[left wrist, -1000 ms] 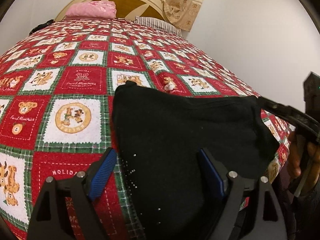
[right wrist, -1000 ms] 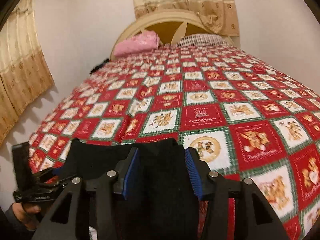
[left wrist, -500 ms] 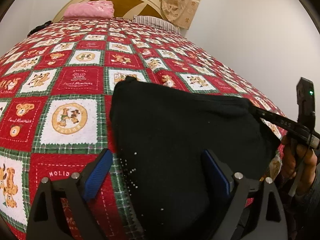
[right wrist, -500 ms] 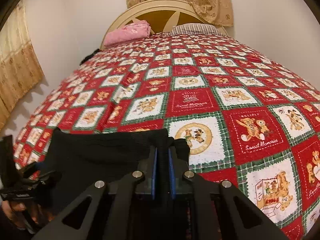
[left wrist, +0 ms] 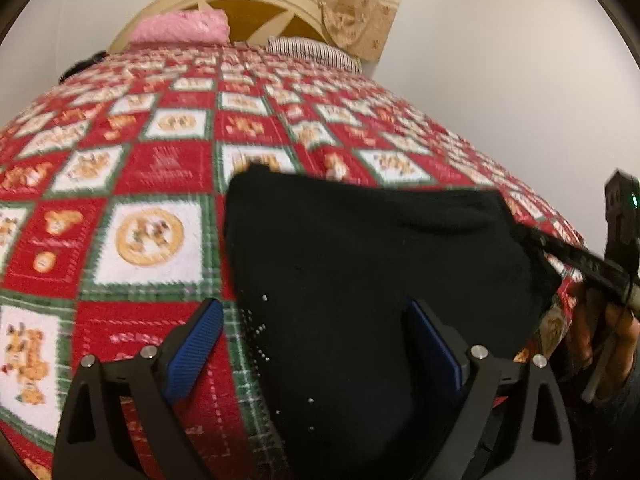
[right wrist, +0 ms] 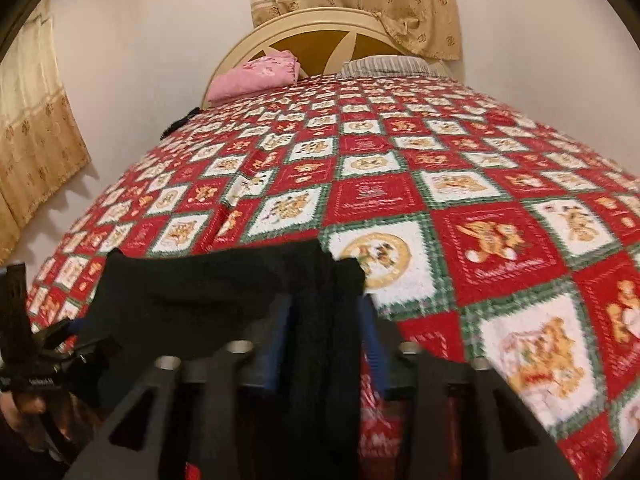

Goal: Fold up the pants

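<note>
The black pants (left wrist: 372,280) lie folded on the near edge of the bed's red-and-green teddy-bear quilt (left wrist: 152,168). The left gripper (left wrist: 316,344) hangs over them with its blue-padded fingers (left wrist: 196,344) spread wide, grasping nothing, one on each side of the cloth's near left edge. The right gripper (right wrist: 324,344) has its fingers clenched on a bunched corner of the pants, lifting it slightly. A pink pillow (right wrist: 256,76) sits far back by the headboard (right wrist: 320,36).
</note>
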The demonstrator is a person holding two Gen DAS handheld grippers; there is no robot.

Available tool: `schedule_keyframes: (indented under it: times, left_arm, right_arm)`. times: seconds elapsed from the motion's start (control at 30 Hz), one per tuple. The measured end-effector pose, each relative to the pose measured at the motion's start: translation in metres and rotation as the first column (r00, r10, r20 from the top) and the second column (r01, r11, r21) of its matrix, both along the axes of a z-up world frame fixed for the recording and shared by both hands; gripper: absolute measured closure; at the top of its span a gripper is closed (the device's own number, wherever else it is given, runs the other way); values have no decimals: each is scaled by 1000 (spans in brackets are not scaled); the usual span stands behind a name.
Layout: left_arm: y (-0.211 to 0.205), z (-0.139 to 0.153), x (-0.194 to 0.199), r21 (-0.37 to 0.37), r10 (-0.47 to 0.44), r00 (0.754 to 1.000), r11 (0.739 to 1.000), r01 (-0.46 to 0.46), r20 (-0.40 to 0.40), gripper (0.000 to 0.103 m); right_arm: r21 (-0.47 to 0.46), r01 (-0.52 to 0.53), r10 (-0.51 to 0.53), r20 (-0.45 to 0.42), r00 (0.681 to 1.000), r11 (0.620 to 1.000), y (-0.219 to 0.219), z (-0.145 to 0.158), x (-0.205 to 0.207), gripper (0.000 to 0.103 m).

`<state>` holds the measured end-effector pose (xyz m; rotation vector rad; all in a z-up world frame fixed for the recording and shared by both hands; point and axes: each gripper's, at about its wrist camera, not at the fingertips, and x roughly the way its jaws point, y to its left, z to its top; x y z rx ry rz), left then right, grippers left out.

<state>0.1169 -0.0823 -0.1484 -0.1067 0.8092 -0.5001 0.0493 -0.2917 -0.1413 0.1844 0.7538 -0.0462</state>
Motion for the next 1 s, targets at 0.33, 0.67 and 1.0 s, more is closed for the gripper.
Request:
schedule_keyframes:
  times: [0.33,0.67,1.0]
  left_arm:
    - [-81,53,11,10,-252,963,968,252,94,2]
    - [-164,35,43,78,-334,942,940,333,5,2]
    - [-186,30,33,108,-390,921,916,385,24,2]
  right_arm:
    - [129,2,1,-29,1000,992,-7,-1,-53,54]
    - [172,-42,45,-15,999,984,3,-11,-54,72]
    - [114,-38,39,-6,999,993,3,-5,-77,90]
